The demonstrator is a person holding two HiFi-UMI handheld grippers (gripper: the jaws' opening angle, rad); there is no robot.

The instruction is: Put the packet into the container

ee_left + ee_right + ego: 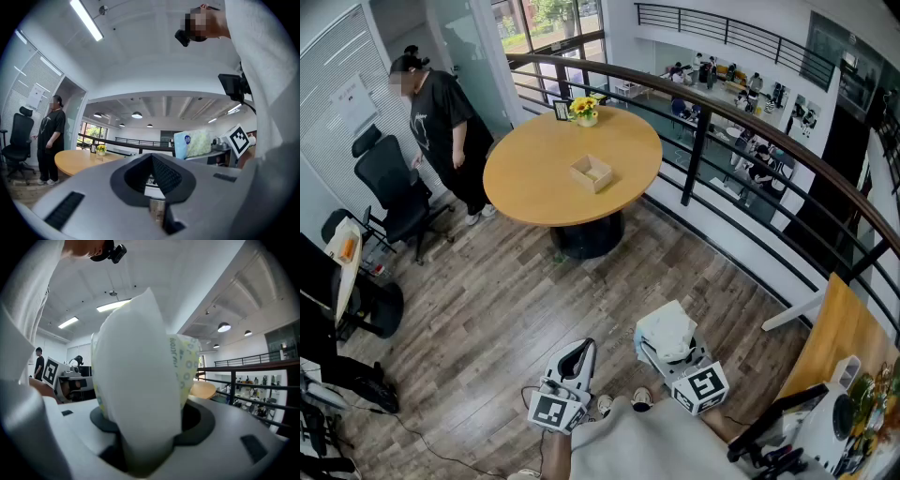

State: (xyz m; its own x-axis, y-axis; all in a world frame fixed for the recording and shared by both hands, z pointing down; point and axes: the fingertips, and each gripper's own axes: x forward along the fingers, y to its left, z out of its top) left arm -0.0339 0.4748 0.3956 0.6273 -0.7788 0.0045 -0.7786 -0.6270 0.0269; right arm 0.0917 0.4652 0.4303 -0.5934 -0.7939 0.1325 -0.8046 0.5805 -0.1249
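While the right gripper (673,360) has its jaws clenched on the soft white plastic packet with pale green print (667,328), the small open-topped light brown box (592,172) that serves as the container sits well apart from it, out on the round wooden counter (530,178). From where I stand, that walk across is the first worry: the packet is squashy and bulges above the jaws, so it may sag or slide out on a jolt. It also fills the right gripper view, which makes lining up over the box harder. The box looks light and barely bigger than the packet, so a push at the rim could shove or tip it toward the pot of yellow flowers (584,109). The left gripper (574,364), its jaws pressed together on nothing, is not placed to steady the box.
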